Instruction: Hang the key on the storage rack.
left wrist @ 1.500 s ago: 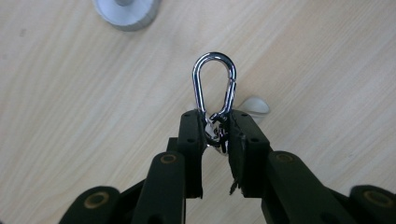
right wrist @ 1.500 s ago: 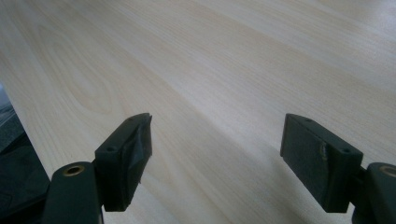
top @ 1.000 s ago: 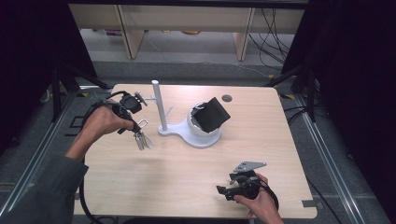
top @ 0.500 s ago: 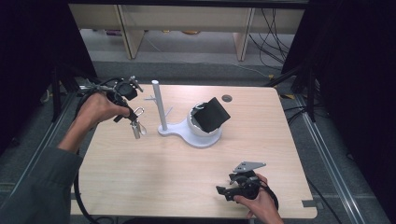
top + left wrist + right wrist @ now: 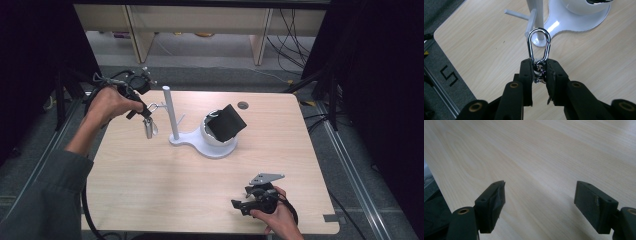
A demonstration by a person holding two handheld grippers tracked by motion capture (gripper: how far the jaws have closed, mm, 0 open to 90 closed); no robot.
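Note:
My left gripper (image 5: 146,111) is shut on the lower end of a silver carabiner (image 5: 539,45), held up above the table's far left. In the high view a bunch of keys (image 5: 149,129) dangles below it. The carabiner's loop points at the white post (image 5: 169,112) of a stand, close beside one of the short pegs (image 5: 531,23) and not touching it. The stand's round white base (image 5: 212,147) carries a black object (image 5: 226,122). My right gripper (image 5: 239,204) rests near the table's front edge, open, with bare wood between its pads (image 5: 492,202).
The wooden table (image 5: 165,185) has a small round grommet (image 5: 243,105) at its far edge. Shelving and loose cables lie on the floor beyond. Metal rails run along both sides of the table. A cable trails down from the left hand.
The left hand has risen and moved away toward the far edge, lifting the keys higher and bringing the carabiner nearer the post. The right gripper has stayed still.

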